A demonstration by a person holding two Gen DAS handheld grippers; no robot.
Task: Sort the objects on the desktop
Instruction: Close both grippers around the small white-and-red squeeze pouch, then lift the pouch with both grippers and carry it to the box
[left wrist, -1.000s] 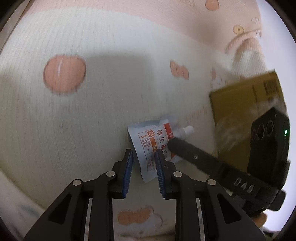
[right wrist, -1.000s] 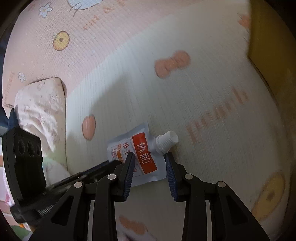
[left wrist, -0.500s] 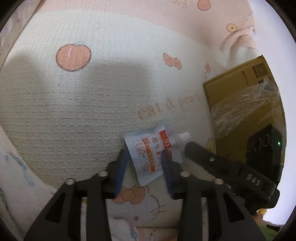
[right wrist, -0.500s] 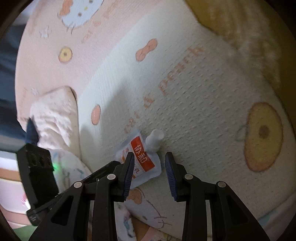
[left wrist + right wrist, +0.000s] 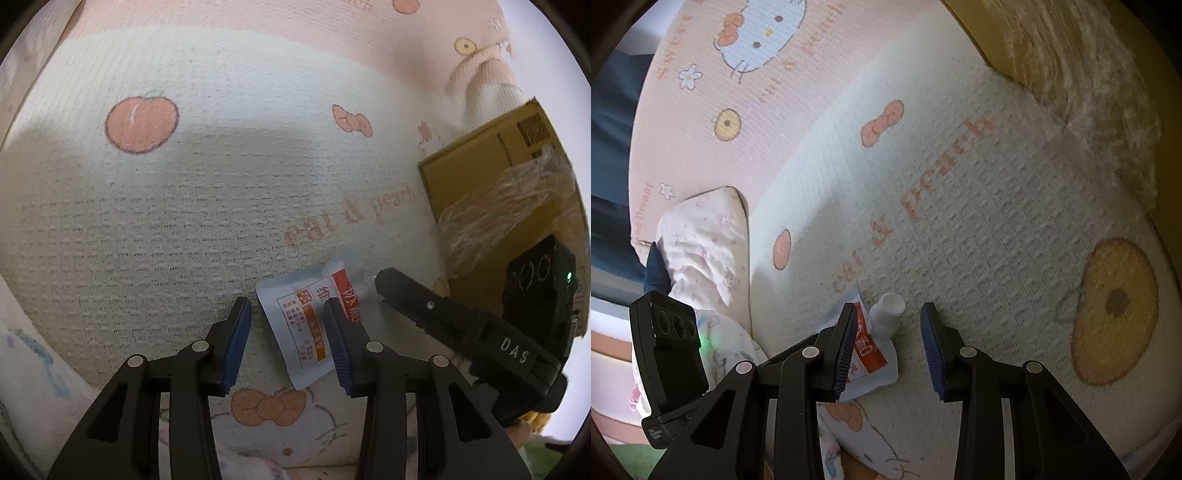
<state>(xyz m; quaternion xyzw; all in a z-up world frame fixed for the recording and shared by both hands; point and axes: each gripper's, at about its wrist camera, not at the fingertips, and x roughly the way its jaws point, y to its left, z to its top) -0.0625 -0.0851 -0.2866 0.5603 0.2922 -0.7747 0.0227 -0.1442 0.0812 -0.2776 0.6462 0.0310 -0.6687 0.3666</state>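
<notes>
A small white pouch [image 5: 308, 325] with a red band and a screw cap [image 5: 887, 309] lies flat on the patterned mat [image 5: 207, 206] — a soft, quilted surface with peach and bow prints — and both tools hang over it. The left hand-held gripper [image 5: 290, 341] has just been opening; its blue pads now stand apart, straddling the pouch's bottom half without pressing it. The right hand-held gripper [image 5: 886, 349] is parted too, its fingers either side of the cap end, holding nothing. The pouch's long axis runs roughly from one tool toward the other. The cardboard box [image 5: 495, 166] waits beside the pouch's cap end — likely its destination.
</notes>
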